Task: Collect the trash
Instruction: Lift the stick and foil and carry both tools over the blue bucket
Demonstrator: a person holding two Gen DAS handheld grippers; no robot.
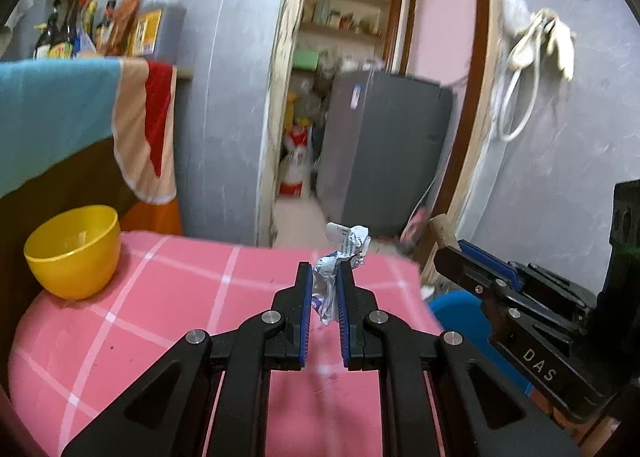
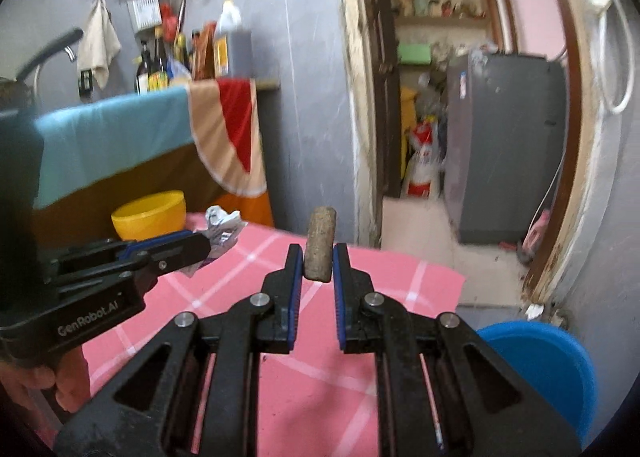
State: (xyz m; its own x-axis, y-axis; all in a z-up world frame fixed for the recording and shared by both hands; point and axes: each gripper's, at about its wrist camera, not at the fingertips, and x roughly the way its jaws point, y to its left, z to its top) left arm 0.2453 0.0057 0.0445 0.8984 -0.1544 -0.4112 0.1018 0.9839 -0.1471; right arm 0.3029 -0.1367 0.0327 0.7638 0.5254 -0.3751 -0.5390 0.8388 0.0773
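My left gripper (image 1: 324, 271) is shut on a crumpled white and blue wrapper (image 1: 340, 257) and holds it above the pink checked table (image 1: 160, 317). The wrapper also shows in the right wrist view (image 2: 222, 229), held by the left gripper (image 2: 200, 247). My right gripper (image 2: 317, 253) is shut on a brown cork-like cylinder (image 2: 320, 249), held upright above the table (image 2: 320, 377). The right gripper shows at the right of the left wrist view (image 1: 452, 253) with the cylinder's end (image 1: 442, 227) sticking out.
A yellow bowl (image 1: 74, 251) stands at the table's far left corner, also in the right wrist view (image 2: 150, 215). A blue bin (image 2: 540, 369) sits on the floor right of the table. Cloths hang over a counter with bottles behind. A doorway with a grey fridge (image 1: 380, 153) lies ahead.
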